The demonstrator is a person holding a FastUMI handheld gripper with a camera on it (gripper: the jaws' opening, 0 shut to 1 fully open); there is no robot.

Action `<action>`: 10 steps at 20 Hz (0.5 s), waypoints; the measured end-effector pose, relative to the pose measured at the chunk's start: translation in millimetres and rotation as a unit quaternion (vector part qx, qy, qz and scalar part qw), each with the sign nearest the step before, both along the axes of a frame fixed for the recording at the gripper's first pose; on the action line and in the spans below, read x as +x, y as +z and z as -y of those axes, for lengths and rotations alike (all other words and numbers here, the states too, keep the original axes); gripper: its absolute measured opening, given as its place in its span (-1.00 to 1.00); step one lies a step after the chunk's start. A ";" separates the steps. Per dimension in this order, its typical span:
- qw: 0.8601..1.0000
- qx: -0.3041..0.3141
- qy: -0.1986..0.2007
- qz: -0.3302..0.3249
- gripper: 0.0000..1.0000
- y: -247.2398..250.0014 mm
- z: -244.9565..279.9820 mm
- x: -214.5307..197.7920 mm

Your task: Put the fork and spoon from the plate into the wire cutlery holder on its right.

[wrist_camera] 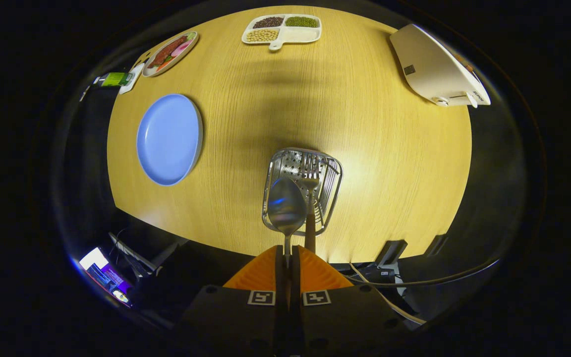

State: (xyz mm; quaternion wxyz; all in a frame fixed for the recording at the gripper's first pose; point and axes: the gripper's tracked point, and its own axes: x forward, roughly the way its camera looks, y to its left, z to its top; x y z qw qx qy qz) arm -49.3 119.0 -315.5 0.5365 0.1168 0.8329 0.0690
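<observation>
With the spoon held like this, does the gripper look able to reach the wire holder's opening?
Probably yes. The gripper, fingers shut on the steel spoon, hangs over the wire cutlery holder; the wooden-handled fork already stands inside, beside the spoon.

Table (365, 124): light wood grain, matt. Spoon (285, 206): polished metal, glossy bowl, handle pinched between closed gripper (288, 258) fingers. Fork (310, 178): shiny metal head, brown wood-like handle. Wire cutlery holder (332, 176): bright metal wire, perforated base. Plate (169, 139): smooth blue plastic-looking, soft sheen
</observation>
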 end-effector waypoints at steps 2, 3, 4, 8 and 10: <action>1.000 -0.010 0.007 -0.021 -0.89 -6.3 3.7 -0.4; 0.999 -0.012 0.006 -0.030 -0.89 -9.4 5.3 -0.4; 0.999 -0.012 0.006 -0.038 -0.89 -12.0 5.9 -0.1; 0.999 -0.009 0.010 -0.051 -0.85 -19.6 6.1 4.2; 0.999 -0.008 0.007 -0.044 -0.83 -21.7 5.8 7.2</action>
